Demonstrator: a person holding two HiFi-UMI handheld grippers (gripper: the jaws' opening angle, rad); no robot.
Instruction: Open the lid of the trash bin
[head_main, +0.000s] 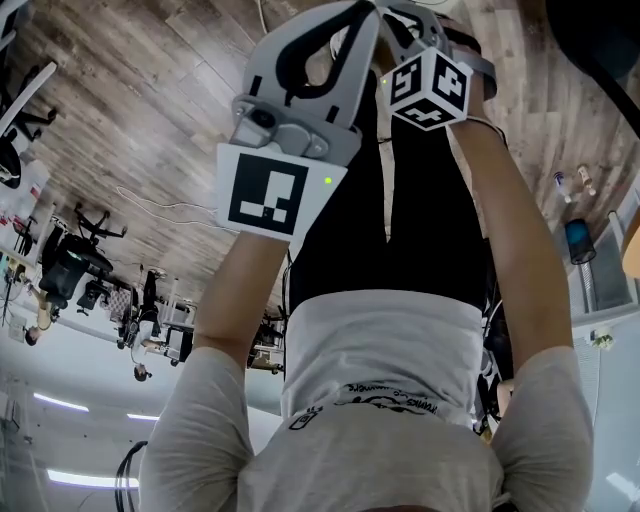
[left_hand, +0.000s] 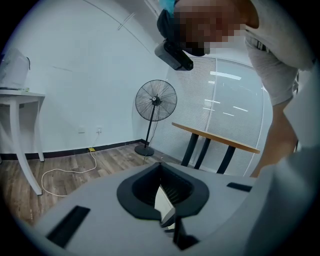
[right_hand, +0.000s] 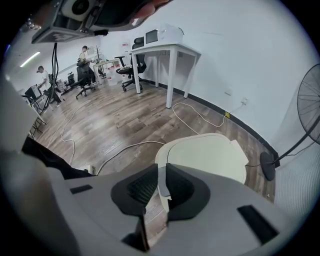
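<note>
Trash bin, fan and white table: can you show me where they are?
trash bin (right_hand: 210, 157), right gripper view, on its cream lid.
fan (left_hand: 156, 100), left gripper view, middle of its cage.
white table (right_hand: 171, 75), right gripper view, front leg.

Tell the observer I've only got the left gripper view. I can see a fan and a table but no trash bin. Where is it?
Observer: The right gripper view shows the trash bin on the wood floor, close to the fan's base.
Operator: Is its lid up?
Observer: No, the lid lies flat, closed.
Operator: And the right gripper?
Observer: The right gripper points down toward the bin. Its fingers stand slightly apart, with nothing between them.
</note>
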